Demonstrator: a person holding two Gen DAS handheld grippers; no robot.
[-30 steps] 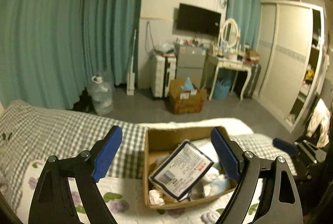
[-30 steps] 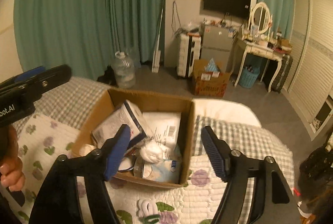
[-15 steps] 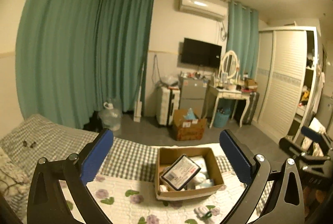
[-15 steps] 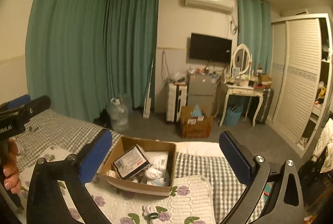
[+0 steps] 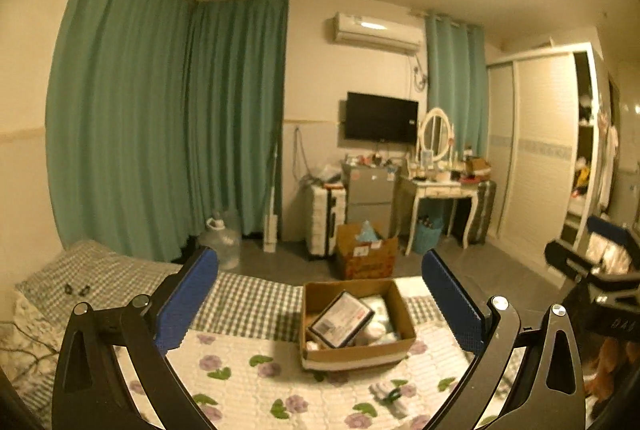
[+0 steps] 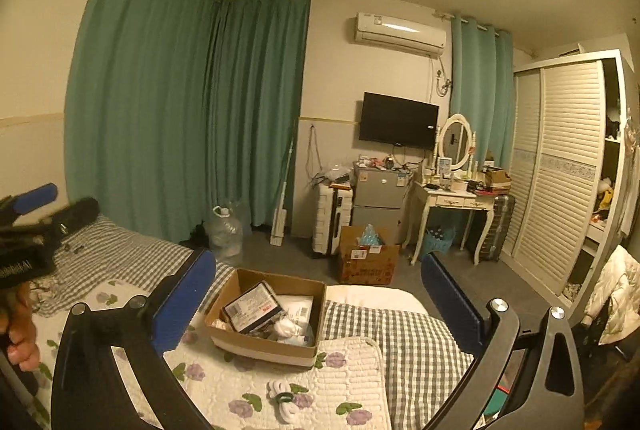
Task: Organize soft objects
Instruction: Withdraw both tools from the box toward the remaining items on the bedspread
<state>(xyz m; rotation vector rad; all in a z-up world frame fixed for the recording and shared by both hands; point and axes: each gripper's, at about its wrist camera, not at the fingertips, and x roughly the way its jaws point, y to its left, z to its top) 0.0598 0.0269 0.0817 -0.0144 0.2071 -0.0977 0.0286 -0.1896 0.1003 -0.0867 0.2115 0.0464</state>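
An open cardboard box [image 5: 356,356] [image 6: 260,348] stands on the floral quilt of a bed. A dark flat packet [image 5: 340,318] [image 6: 252,308] leans inside it, with white soft bundles [image 6: 288,328] beside it. A small white rolled bundle with a green band [image 5: 386,390] [image 6: 284,400] lies on the quilt in front of the box. My left gripper [image 5: 318,258] is open and empty, held high and well back from the box. My right gripper [image 6: 316,260] is likewise open and empty. Each gripper also shows at the edge of the other's view: the right gripper [image 5: 592,270] and the left gripper [image 6: 36,214], which a hand [image 6: 16,330] holds.
The floral quilt [image 6: 352,362] lies over a checked sheet [image 6: 400,326]. Beyond the bed are a second cardboard box [image 6: 368,258] on the floor, a water jug [image 6: 226,230], a small fridge [image 6: 378,198], a dressing table [image 6: 452,198] and a wardrobe [image 6: 560,170]. Green curtains hang to the left.
Both grippers have drawn back and upward from the box, which now looks smaller and farther off. Their jaws stand wider than a second ago.
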